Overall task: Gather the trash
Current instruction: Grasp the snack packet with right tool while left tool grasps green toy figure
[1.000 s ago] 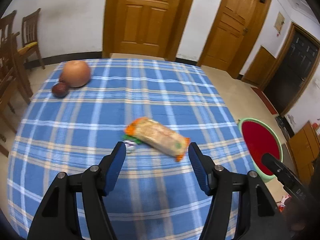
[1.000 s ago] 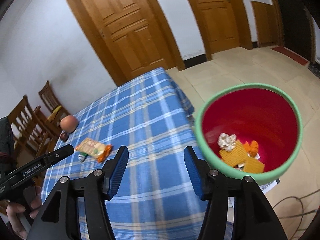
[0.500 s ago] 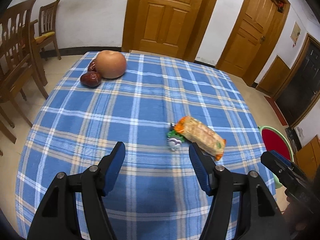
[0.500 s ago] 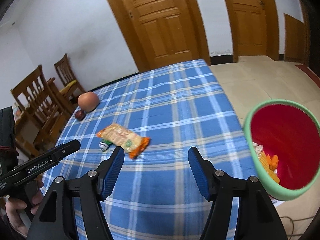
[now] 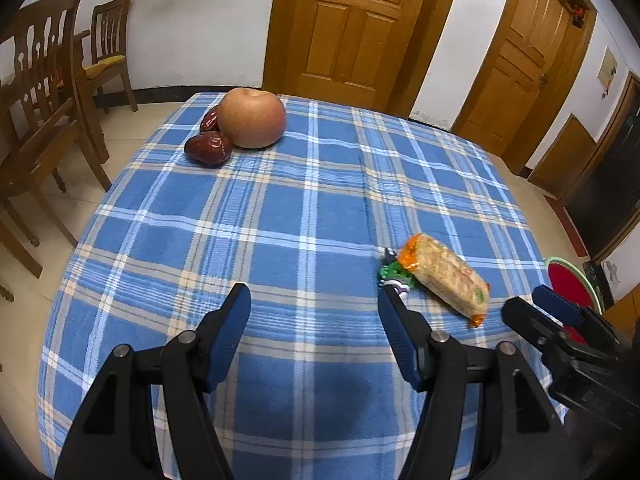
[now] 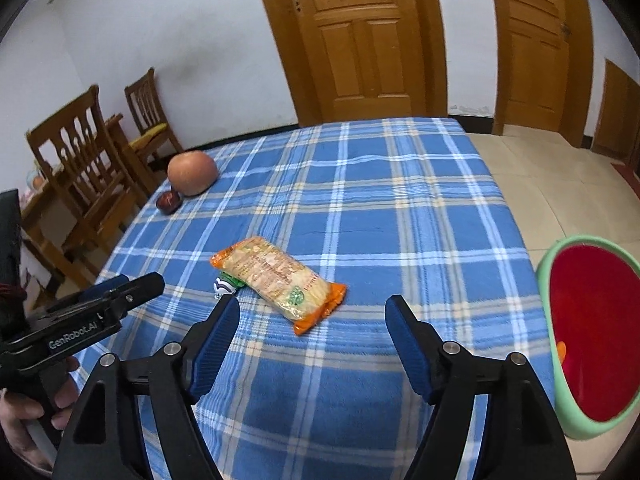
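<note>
While the left wrist view looks down over the blue plaid desk (image 5: 280,220), the left tongs (image 5: 314,312) stand open above bare cloth with nothing between the pads. One snack packet (image 5: 446,276), orange at both ends, lies flat toward the desk's right edge, and one small green-and-white wrapper (image 5: 394,276) touches its near-left end. At the far left corner sit one apple (image 5: 252,118) and two red dates (image 5: 209,148), the dates touching the apple. One red bin with a green rim (image 5: 570,282) shows past the right edge, partly hidden by the right tongs (image 5: 536,306). Two wooden chairs (image 5: 52,92) stand at left; two wooden doors (image 5: 352,24) in the back wall.

From the right wrist view, the right tongs (image 6: 312,312) are open and have just been spreading wider, empty, with the packet (image 6: 280,278) lying just ahead of them on the cloth. Print on the packet is too small to read. The left tongs (image 6: 132,286) enter from the left, lettered "GenRobot.AI", held by a hand (image 6: 24,420). The bin (image 6: 550,280) stands on the floor, right of the desk (image 6: 380,208).
</note>
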Motion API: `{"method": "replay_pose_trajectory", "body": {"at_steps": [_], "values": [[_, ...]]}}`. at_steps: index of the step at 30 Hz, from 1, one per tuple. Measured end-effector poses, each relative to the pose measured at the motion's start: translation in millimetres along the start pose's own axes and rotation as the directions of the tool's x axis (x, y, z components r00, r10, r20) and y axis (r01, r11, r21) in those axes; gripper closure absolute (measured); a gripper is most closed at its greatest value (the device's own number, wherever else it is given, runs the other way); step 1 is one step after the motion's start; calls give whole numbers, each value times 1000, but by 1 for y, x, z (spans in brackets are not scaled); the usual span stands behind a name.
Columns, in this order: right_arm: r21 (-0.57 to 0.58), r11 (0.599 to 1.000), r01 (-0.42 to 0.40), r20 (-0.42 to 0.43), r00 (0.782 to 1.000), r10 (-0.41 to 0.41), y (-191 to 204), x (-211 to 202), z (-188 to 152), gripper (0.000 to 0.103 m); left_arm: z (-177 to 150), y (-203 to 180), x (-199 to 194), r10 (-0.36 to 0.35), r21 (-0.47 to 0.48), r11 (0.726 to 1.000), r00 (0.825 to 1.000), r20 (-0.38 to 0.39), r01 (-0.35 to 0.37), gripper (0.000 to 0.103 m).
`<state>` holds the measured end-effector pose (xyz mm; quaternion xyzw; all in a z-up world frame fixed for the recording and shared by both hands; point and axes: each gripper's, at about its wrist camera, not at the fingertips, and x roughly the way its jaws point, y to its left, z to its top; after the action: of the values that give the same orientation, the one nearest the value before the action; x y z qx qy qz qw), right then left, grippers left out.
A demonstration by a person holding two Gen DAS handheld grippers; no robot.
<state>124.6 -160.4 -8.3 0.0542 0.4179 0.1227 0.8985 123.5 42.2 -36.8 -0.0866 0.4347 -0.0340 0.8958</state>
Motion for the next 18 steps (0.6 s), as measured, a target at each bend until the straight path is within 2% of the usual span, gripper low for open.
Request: {"method": "replay_pose_trajectory", "body": {"at_steps": [8,13,18], "values": [[-84,996,-3,-79,997,-4,10,41,12,26,5,6,11,9,2,1000,1000,-14,-9,37],[-148,989,4,-93,995,-18,18,54,15,26,8,5,15,6,7,1000,1000,-17,-6,37],[-152,988,-9,-112,994,-8,17,64,15,27,10,1,18,-1,17,1000,1000,-21,1,37]]}}
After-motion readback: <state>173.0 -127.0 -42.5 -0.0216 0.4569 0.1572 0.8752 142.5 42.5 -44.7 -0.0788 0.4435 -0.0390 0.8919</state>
